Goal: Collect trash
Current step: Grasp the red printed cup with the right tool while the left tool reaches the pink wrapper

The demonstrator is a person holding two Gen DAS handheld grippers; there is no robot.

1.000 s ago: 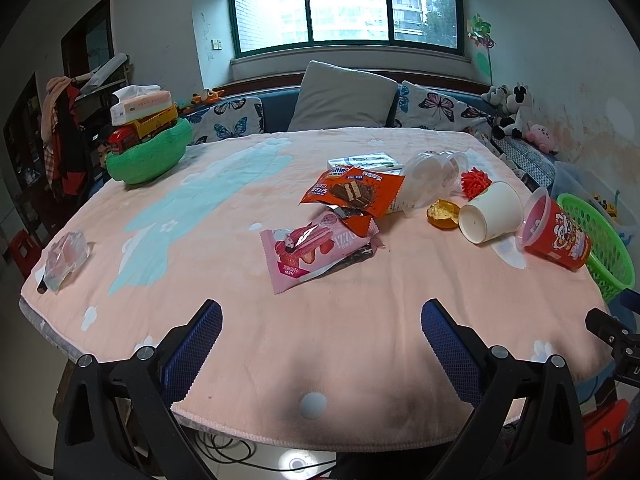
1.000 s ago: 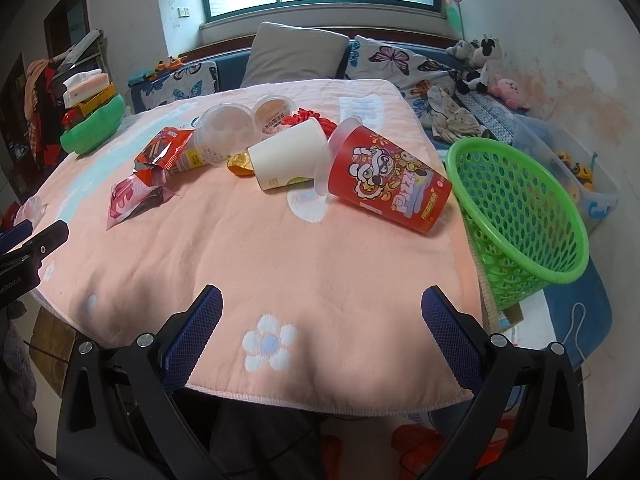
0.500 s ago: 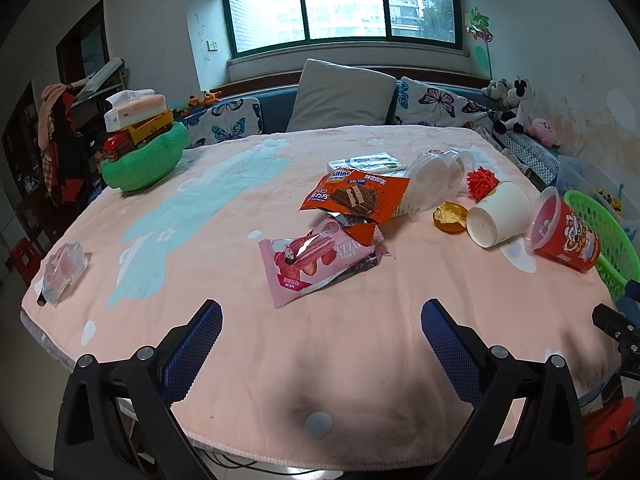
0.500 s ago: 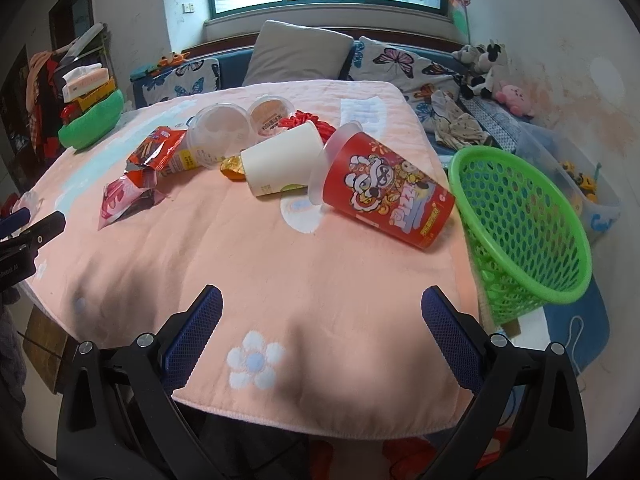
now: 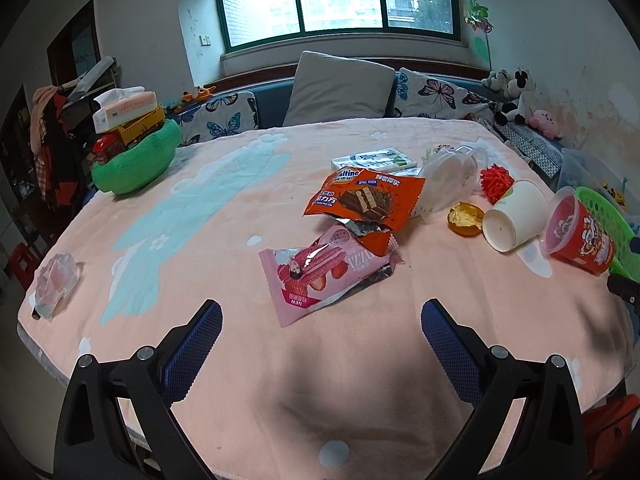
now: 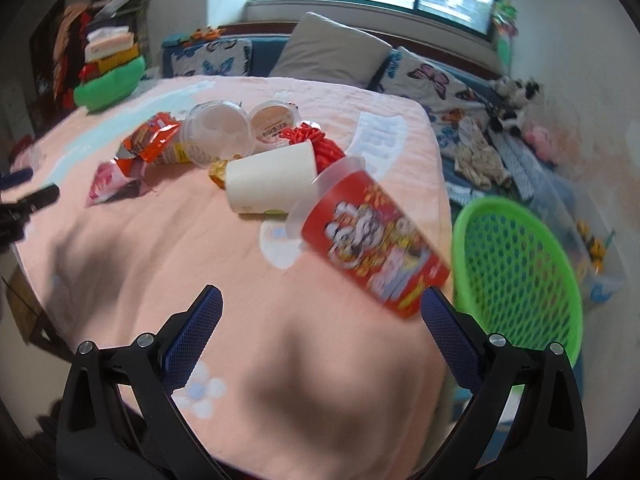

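While both grippers hang over the near edge of the desk (image 5: 192, 216), nothing is held: the left gripper (image 5: 321, 322) has its jaws spread wide above bare pink blanket, and the right gripper (image 6: 321, 312) has its jaws spread just as wide, empty too.

From the left wrist view, the trash lies in a loose band across the middle of the desk. A pink snack wrapper (image 5: 320, 276) sits straight ahead at twelve o'clock from the left gripper, with an orange chocolate-wafer wrapper (image 5: 364, 200) overlapping its far corner. Toward one o'clock lie a clear plastic tub (image 5: 448, 180) on its side, a crumpled gold wrapper (image 5: 464, 218), a white paper cup (image 5: 516, 220) tipped over, and a red noodle cup (image 5: 580, 236) also on its side, close to the desk's right edge. A crumpled clear bag (image 5: 56, 284) rests alone at ten o'clock near the left edge.

Seen from the right wrist, the red noodle cup (image 6: 372, 248) lies just beyond the right gripper at about one o'clock, its base near the right fingertip, blurred. The white paper cup (image 6: 272, 184) touches its rim. A green mesh basket (image 6: 516, 276) stands off the desk's right edge at two o'clock, just beside the noodle cup.
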